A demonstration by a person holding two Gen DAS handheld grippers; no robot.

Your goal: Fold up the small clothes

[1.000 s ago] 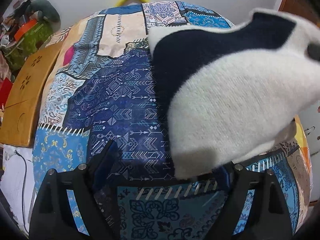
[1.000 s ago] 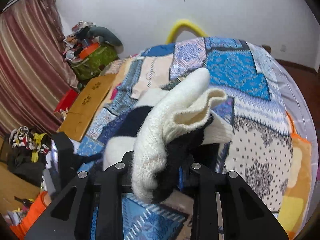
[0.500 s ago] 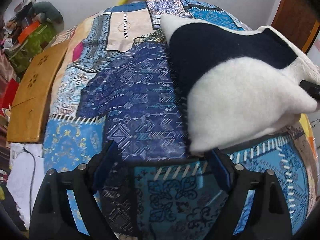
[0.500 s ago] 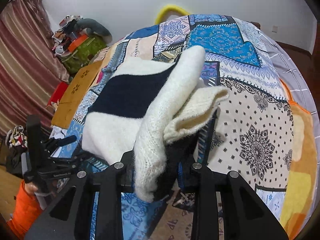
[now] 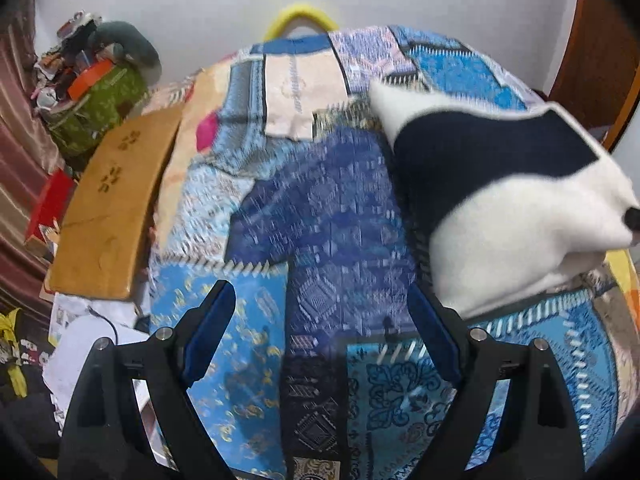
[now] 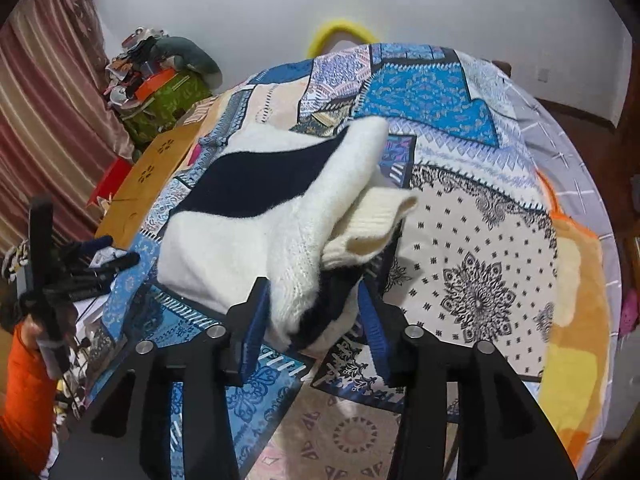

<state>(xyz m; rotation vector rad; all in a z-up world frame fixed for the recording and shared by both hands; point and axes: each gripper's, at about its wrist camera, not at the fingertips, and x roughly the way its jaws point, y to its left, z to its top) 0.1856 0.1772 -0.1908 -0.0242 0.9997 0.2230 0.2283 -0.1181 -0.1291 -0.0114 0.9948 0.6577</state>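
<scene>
While your right gripper (image 6: pixel 316 312) is opening, the fuzzy white-and-navy knitted sweater (image 6: pixel 240 216) lies folded on the blue patchwork-print bedspread (image 6: pixel 460 216) — a broad navy band across white wool, with a cream ribbed cuff (image 6: pixel 372 224) protruding at its right. Its near bunched edge sits between the blue pads; whether they press it, you cannot tell. Your left gripper (image 5: pixel 324 336) stands wide apart and empty over the bedspread, with the sweater (image 5: pixel 512 208) just beside its right finger.

The sweater (image 6: pixel 240 216) is showing white with a navy band. The bedspread (image 5: pixel 328 216) is displaying blue patchwork prints.
</scene>
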